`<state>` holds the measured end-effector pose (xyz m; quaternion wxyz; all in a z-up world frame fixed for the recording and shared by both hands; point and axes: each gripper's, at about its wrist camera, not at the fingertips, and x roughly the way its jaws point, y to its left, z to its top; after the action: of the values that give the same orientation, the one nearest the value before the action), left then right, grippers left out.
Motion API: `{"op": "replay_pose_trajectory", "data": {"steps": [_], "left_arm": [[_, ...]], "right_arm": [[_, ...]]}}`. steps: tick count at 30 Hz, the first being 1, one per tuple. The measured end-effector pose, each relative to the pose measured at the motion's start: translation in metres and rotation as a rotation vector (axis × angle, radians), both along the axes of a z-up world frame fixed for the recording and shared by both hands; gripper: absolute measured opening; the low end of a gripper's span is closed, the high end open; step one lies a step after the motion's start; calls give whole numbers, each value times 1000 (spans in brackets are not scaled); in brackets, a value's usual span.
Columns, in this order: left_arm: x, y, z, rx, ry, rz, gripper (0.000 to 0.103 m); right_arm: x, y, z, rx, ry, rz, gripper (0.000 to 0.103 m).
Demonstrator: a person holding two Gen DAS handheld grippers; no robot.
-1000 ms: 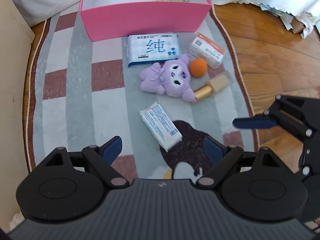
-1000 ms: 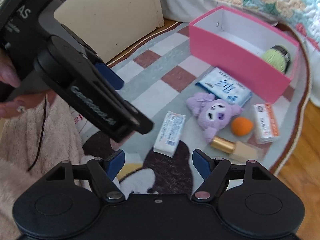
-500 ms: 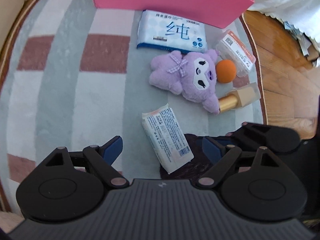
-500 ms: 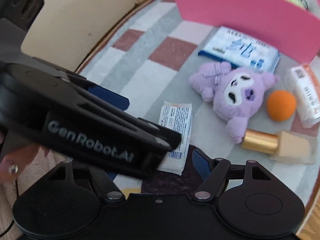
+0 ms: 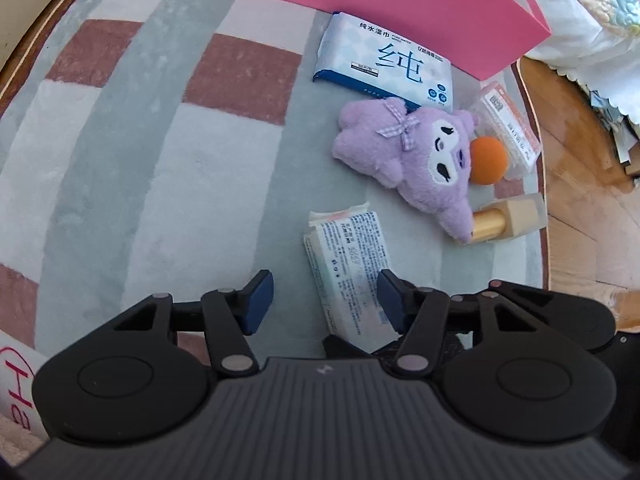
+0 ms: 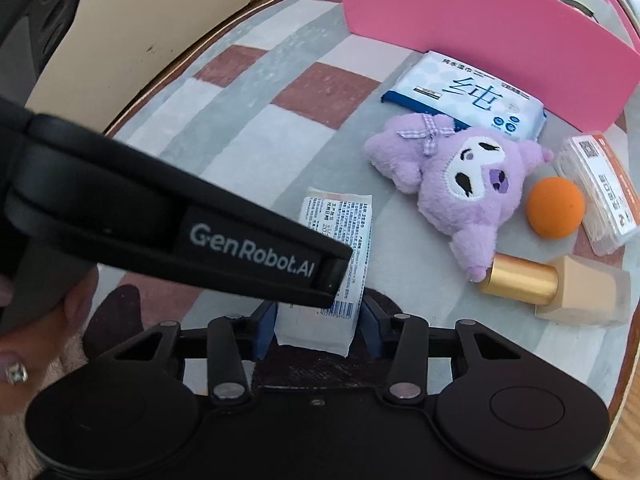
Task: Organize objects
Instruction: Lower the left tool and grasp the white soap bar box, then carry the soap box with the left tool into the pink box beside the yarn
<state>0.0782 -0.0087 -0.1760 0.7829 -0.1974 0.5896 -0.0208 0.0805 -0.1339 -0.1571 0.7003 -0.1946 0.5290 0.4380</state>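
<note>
"GenRobot.AI" is being shown in pale letters on the black side of the left gripper point(image 6: 316, 280), and a large blue "纯" is being displayed on the white-and-blue flat pack of wet wipes point(image 5: 386, 62); red letters on a white object at the lower left edge of the left view cannot be read with certainty. The small white plastic-wrapped tissue packet printed with fine blue text point(image 6: 340, 256) is being enclosed at its near end by the right gripper point(image 6: 318, 330), whose jaws are closing with both blue pads appearing to be pressed against the packet's sides. The left gripper point(image 5: 325, 300) is being closed as well: the same packet point(image 5: 348, 272) is lying between its fingers, beside the right pad, while the left pad is being kept apart from it. Beyond the fingertips a purple plush toy point(image 5: 416, 152), an orange ball point(image 5: 490, 160), a gold-capped beige bottle point(image 5: 508, 220) and an orange-labelled clear box point(image 5: 510, 128) are lying on the striped rug point(image 5: 160, 152). Furthest off, the pink cardboard box point(image 5: 400, 12) is being seen side-on, so its contents cannot be told.
</note>
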Motion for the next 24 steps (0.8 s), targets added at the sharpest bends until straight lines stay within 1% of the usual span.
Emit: {"op": "replay_pose_trajectory", "data": {"steps": [1,2,3,4,7,10,12,16,19,22,24], "left_arm": [[-1,0,0,-7,-8,3,48],[-2,-1,0,-25,-12,3,37],[-4,-1,1,-51,-16,5,32],[-5,-2,2,-65,-17,9,29],[-8,-5,10,-51,-41,6,24],[-10,-3,26,-72,-52,14,23],[-14,-3,43,-80,-52,13,23],[-19,-6,85,-71,-101,-20,23],[-22,-4,117,-69,-143,-19,23],[-24,-2,150,-58,-186,-32,23],[-25,1,174,-51,-225,-44,24]], "right_arm": [[0,-1,0,4,0,-7,48],[0,-2,0,10,3,-17,48],[0,-3,0,15,6,-24,48],[1,-4,1,19,12,-31,48],[3,-7,5,30,29,-50,47],[3,-12,19,41,33,-55,47],[2,-15,38,58,44,-53,47],[6,-24,77,87,36,-38,47],[9,-31,110,112,22,-41,47],[15,-33,140,160,52,-75,47],[16,-30,158,194,31,-74,47]]}}
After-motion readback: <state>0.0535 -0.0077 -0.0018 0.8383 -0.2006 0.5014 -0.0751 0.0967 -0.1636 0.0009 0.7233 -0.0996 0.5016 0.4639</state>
